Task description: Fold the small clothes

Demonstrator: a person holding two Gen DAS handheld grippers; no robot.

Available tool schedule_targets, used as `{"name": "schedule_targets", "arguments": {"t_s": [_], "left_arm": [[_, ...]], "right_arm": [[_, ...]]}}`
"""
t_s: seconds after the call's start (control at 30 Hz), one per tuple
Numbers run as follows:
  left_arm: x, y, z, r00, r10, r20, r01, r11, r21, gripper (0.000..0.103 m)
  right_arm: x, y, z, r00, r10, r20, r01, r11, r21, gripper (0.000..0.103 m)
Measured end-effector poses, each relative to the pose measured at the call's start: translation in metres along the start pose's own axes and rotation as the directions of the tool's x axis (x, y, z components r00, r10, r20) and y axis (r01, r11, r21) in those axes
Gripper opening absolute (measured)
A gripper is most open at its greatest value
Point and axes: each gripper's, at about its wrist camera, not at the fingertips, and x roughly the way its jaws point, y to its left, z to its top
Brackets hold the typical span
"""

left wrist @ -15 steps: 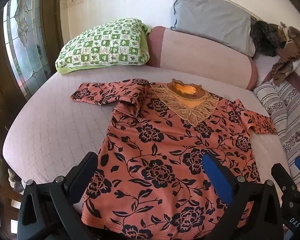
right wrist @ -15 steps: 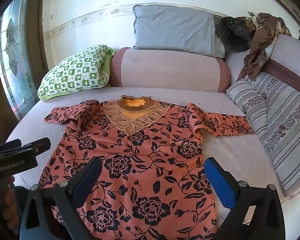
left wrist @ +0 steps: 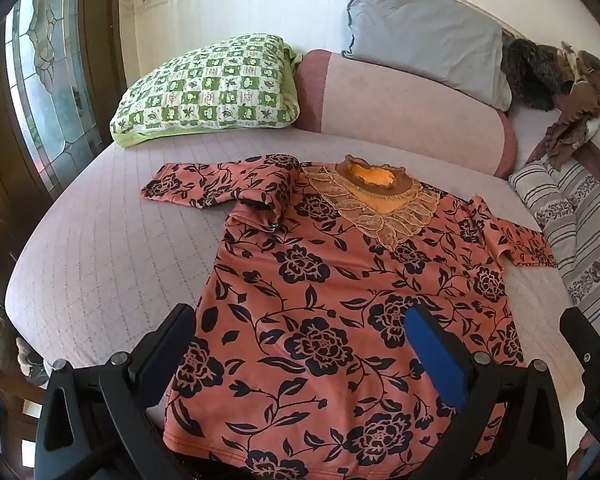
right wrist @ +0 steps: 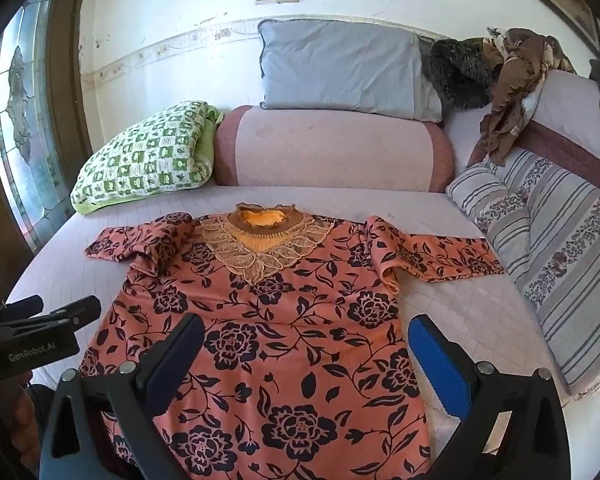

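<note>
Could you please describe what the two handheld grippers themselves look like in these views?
Both are black plastic frames with silver bolt heads. The left gripper and the right gripper each carry one black finger and one with a blue pad. Seen from the right wrist, the left body bears white "GenRobot.AI" lettering.

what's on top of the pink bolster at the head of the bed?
A grey-blue pillow rests on the pink cylindrical bolster, leaning on the wall. Whatever is behind them is hidden.
</note>
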Motion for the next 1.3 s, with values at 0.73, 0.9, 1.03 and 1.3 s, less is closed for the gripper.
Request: {"name": "schedule_targets", "arguments": {"t_s": [0.73,0.9,1.03,1.3], "left_arm": [[0.0018,0.0034,-0.001,1.0,-0.003,-0.009,0.003,1.0,-0.003,0.103],[0.0014,0.003,-0.0002,1.0,-0.004,-0.01,0.004,1.0,-0.004,0.103],[0.0014,0.0028,-0.0001,1.0,-0.004,-0.01,0.004,1.0,-0.003,0.103],[0.0012,0.0015,0.0005,1.0,-0.006,-0.01,0.006,1.0,-0.002,0.103]], "right_arm": [[-0.0028,-0.0016,0.0039,1.0,-0.002,0.02,0.001,1.0,0.01,0.103],[-0.0036,-0.0021,0.005,1.0,-0.001,0.025,0.001,1.0,0.01,0.103],[-0.0039,-0.0016,0.0046,1.0,-0.003,0.027,0.003,1.0,0.011,0.103],[-0.0051,-0.0012,0.0049,0.999,-0.005,0.032,0.005,1.0,0.01,0.103]]}}
